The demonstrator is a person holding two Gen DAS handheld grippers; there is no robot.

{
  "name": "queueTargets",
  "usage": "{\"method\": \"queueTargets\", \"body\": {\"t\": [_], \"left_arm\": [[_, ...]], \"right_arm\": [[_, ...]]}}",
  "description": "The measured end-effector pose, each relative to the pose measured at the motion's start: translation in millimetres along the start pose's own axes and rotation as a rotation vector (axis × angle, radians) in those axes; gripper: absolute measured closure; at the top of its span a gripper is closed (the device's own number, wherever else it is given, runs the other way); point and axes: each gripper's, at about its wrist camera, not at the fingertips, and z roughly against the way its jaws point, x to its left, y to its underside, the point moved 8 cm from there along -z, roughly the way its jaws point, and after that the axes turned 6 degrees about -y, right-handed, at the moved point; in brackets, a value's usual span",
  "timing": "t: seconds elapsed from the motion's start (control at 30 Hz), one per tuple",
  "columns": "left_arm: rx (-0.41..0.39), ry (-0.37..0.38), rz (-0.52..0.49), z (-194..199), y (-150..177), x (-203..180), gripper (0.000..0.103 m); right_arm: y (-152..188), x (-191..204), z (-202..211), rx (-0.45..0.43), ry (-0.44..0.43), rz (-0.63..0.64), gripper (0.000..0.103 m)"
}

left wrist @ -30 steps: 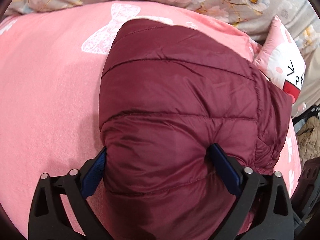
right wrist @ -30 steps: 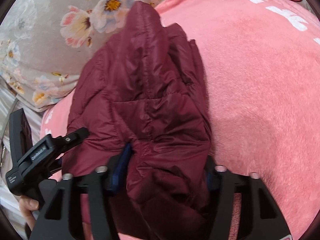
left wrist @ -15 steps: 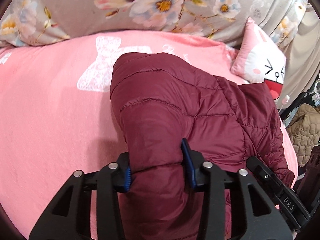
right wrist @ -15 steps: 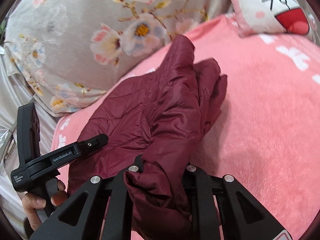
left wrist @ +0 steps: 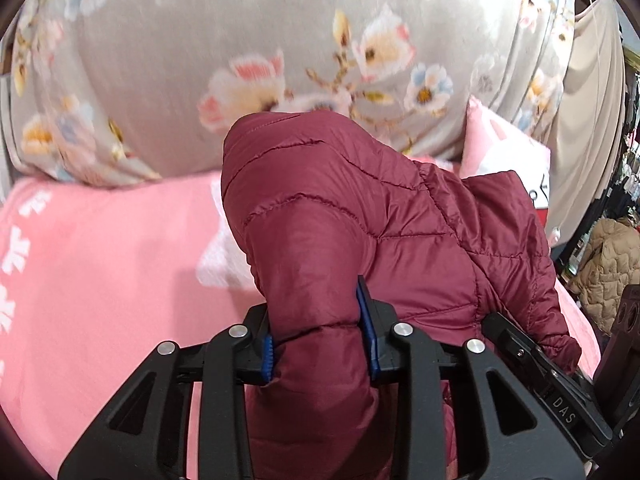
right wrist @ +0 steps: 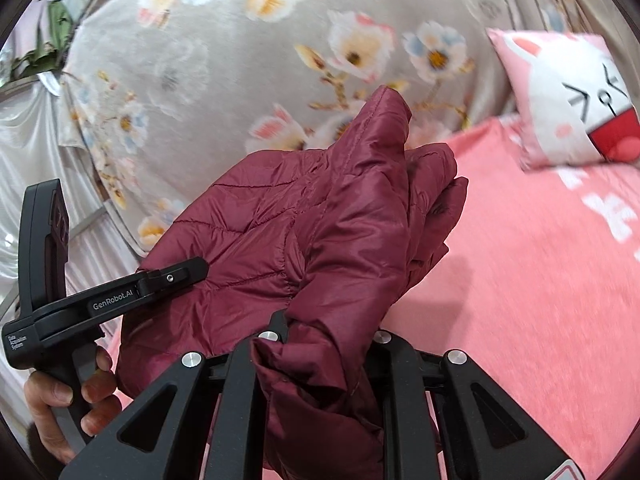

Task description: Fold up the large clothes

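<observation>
I have the left hand-held gripper (left wrist: 320, 334) pinched on a thick roll of the maroon puffer jacket (left wrist: 400, 232), and the right hand-held gripper (right wrist: 326, 334) clamped on a bunched edge of the same jacket (right wrist: 312, 232). The jacket is lifted off the pink bed (left wrist: 100, 280); it runs away from both sets of fingers toward the far side, its long axis pointing at the floral quilt (left wrist: 280, 40), its far end hanging free. Both grips sit at the near end, so neither is nearer. I judge the next move is to carry the bundle forward and lay it down. The bed is soft fleece; a cartoon cushion (right wrist: 572, 96) lies far right.
</observation>
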Motion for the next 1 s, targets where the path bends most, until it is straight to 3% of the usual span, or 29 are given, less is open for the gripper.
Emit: {"method": "queueTargets", "body": {"t": [0.33,0.57,0.77,1.0], "left_arm": [[-0.121,-0.105,0.001,21,-50,78,0.073],[-0.160,-0.170,0.015,8,-64,153,0.074],[-0.154,-0.213,0.032,-16,-58,200,0.074],[-0.075,-0.232,0.055,-73,-12,238,0.074]], "right_arm": [[-35,80,-62,-0.011,-0.096,0.096,0.089],[-33,127,-126,0.020,-0.160,0.145,0.089],[-16,148,-183,0.077,-0.195,0.162,0.089],[34,138,-244,0.214,-0.175,0.139,0.089]]}}
